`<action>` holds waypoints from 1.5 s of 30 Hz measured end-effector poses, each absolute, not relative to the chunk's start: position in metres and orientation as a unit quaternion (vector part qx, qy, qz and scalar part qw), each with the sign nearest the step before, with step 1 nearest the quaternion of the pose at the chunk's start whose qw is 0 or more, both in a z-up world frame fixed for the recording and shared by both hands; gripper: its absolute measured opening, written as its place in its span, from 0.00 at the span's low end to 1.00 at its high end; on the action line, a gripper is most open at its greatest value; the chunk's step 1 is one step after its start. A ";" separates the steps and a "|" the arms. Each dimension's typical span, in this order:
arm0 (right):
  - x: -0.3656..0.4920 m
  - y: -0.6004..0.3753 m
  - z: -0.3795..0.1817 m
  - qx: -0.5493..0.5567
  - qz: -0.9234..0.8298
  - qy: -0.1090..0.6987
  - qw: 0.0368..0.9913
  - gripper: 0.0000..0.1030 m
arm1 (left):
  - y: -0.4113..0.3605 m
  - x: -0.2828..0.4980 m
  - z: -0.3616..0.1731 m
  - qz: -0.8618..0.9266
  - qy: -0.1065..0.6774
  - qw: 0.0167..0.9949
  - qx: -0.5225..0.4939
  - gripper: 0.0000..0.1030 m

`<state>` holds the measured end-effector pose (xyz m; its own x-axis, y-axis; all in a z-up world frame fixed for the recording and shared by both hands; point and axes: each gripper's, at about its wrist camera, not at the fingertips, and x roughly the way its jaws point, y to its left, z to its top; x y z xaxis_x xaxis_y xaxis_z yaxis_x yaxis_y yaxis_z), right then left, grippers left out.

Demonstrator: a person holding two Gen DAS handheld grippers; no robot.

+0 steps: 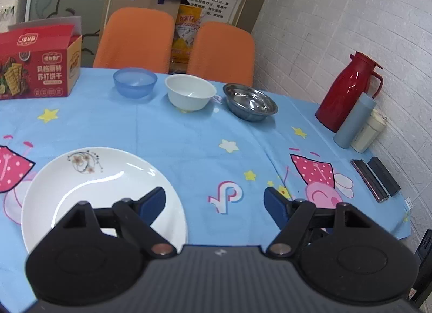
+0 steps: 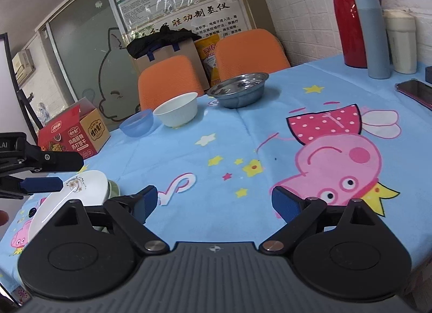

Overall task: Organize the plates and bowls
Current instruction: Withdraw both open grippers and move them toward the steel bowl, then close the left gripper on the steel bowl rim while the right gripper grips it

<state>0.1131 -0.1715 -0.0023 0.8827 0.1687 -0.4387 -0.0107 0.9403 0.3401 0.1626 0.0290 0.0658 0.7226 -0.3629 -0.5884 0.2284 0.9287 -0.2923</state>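
Observation:
A white plate with a flower print [image 1: 89, 188] lies at the near left of the table; in the right wrist view [image 2: 73, 199] it rests on a pale green dish [image 2: 113, 188]. A blue bowl [image 1: 135, 82], a white bowl [image 1: 190, 91] and a steel bowl [image 1: 249, 102] stand in a row at the far side; they also show in the right wrist view [image 2: 136, 124] [image 2: 176, 109] [image 2: 239, 88]. My left gripper [image 1: 214, 199] is open, its left finger above the plate's right rim. My right gripper [image 2: 213, 201] is open and empty above the tablecloth.
A red biscuit box [image 1: 35, 64] stands at the far left. A red thermos [image 1: 348, 88], a blue flask [image 1: 353, 121] and a cream cup [image 1: 368, 132] stand by the right wall. A phone [image 1: 368, 180] and a black case [image 1: 384, 176] lie near the right edge. Two orange chairs [image 1: 175, 43] stand behind.

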 end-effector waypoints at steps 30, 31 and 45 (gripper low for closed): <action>0.218 -0.231 0.034 0.082 0.032 0.238 0.967 1.00 | -0.062 0.314 0.065 -0.172 0.379 0.906 -0.076 0.72; 0.222 -0.231 0.035 0.074 0.033 0.240 0.967 1.00 | -0.064 0.317 0.063 -0.172 0.381 0.906 -0.075 0.72; 0.319 -0.257 0.054 -0.039 0.037 0.300 0.953 1.00 | -0.079 0.394 0.046 -0.124 0.403 0.892 -0.164 0.72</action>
